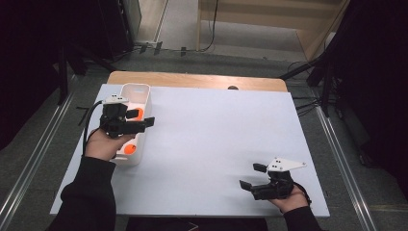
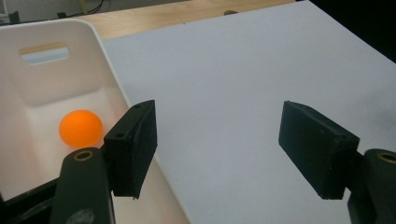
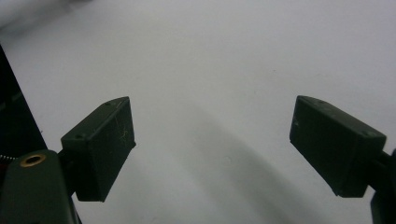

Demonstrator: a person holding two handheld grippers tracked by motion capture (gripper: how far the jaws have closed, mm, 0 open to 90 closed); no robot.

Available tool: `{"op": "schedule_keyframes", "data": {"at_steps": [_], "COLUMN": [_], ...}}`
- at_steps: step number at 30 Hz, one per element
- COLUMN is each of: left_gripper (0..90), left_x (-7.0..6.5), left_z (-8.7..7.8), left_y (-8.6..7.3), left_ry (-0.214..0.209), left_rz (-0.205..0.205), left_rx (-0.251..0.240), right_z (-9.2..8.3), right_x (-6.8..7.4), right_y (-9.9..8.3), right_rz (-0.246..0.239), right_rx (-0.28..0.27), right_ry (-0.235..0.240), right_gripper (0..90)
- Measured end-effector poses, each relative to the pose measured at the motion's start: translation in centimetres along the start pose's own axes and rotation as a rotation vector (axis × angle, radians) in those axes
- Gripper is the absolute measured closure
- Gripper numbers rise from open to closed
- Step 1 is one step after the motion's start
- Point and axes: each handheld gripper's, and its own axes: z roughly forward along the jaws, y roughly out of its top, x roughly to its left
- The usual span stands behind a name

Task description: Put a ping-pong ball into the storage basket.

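Orange ball [image 2: 81, 129] beside left tool [image 2: 219, 149]

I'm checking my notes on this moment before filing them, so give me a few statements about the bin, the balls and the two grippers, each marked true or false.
1. The left gripper has its fingers apart with nothing between them. True.
2. The white bin stands at the table's right edge. False: it stands near the left edge.
3. An orange ball lies inside the bin. True.
4. The right gripper grips an orange ball. False: its fingers are open and empty above the white table sheet.
5. The bin lies tipped on its side. False: it stands upright, open side up.
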Motion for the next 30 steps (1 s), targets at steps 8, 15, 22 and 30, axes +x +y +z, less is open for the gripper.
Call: {"op": "schedule_keyframes", "data": {"at_steps": [8, 15, 22, 30], "left_gripper": [28.4, 28.4, 28.3, 28.0], "left_x": [-0.8, -1.4, -2.0, -2.5], "left_z": [0.0, -0.1, 0.0, 0.0], "left_y": [-0.5, -1.1, -1.7, -2.3], "left_ry": [-0.031, -0.087, -0.107, -0.136], "left_rz": [0.03, 0.044, 0.07, 0.093], "left_rx": [0.014, 0.015, 0.013, 0.006], "right_z": [0.0, 0.0, 0.0, 0.0], "right_x": [0.0, 0.0, 0.0, 0.0], "right_y": [0.0, 0.0, 0.0, 0.0], "right_rz": [-0.003, 0.001, -0.002, 0.003], "right_rx": [-0.001, 0.003, 0.0, 0.003], "right_ry": [-0.002, -0.002, -0.001, -0.002], "right_gripper": [12.5, 12.5, 12.5, 12.5]}}
